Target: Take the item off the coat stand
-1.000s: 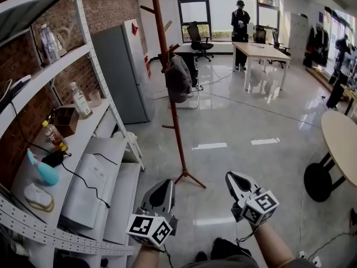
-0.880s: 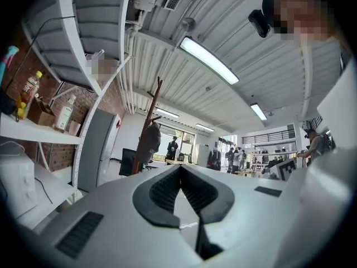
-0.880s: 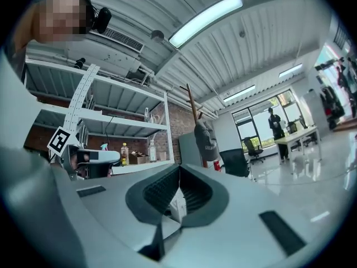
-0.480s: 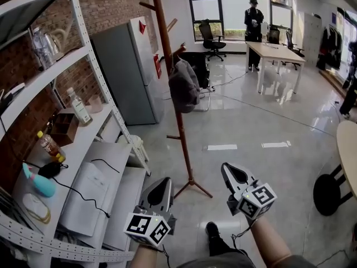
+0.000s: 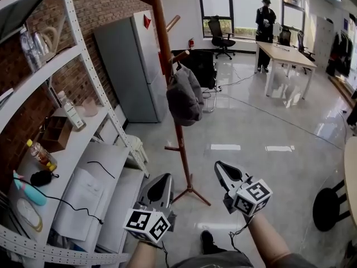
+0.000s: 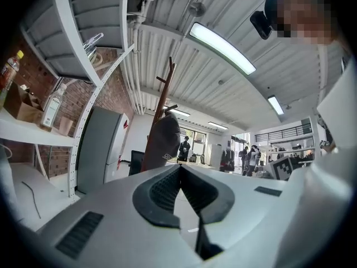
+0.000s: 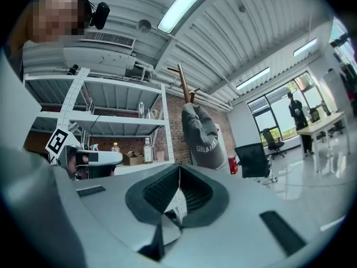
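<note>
A grey cap (image 5: 184, 95) hangs from a peg of the tall brown wooden coat stand (image 5: 177, 132), which rises from the tiled floor ahead of me. The cap (image 6: 162, 145) shows beyond the jaws in the left gripper view, and the cap (image 7: 201, 136) shows again in the right gripper view. My left gripper (image 5: 161, 182) is low and left of the stand's feet, its jaws shut with nothing between them. My right gripper (image 5: 221, 168) is to the right of the stand's base, also shut and empty. Both are well short of the cap.
A white metal shelf unit (image 5: 72, 149) with bottles and papers runs along the brick wall at left. A grey cabinet (image 5: 128, 66) stands behind the stand. A person (image 5: 264, 20) stands by a white desk (image 5: 284, 54) far back. A round table edge (image 5: 351, 166) is at right.
I have come closer to the coat stand; it and the cap look larger and nearer. Both grippers have kept their place low in view and stayed shut.
</note>
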### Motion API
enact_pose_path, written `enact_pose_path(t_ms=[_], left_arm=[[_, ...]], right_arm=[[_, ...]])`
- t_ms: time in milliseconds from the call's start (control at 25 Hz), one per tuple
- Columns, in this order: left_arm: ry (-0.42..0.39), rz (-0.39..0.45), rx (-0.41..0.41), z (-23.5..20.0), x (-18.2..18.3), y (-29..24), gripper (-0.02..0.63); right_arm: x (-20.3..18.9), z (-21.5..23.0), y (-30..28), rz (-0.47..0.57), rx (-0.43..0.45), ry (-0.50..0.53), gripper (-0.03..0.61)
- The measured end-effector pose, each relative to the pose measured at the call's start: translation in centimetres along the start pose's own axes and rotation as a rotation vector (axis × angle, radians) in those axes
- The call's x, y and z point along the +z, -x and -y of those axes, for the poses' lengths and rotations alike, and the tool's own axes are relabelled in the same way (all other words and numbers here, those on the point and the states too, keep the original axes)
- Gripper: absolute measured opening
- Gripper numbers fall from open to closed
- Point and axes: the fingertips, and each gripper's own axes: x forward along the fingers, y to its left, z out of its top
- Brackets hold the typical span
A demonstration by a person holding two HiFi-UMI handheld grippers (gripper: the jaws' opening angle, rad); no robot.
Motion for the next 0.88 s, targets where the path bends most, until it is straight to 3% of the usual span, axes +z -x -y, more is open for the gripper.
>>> enact_pose_path(t_ms=[240,640,880], left_arm=[[-0.031,-0.006,0.021,-0.8,0.6,-3.0,0.008],[-0.036,0.004,0.054,-2.9,1.2,-6.0,0.008],[-0.041,0.0,0.042,-3.5,1.4,-8.0,0.008]], right_arm=[[1.5,0.7,-3.7,0.016,0.101,0.007,0.008],[4.2,2.7,-8.1,0.037,0.103,0.054,0.012],[5.3,3.7,-10.4,0.052,0.126,0.067,0.104]])
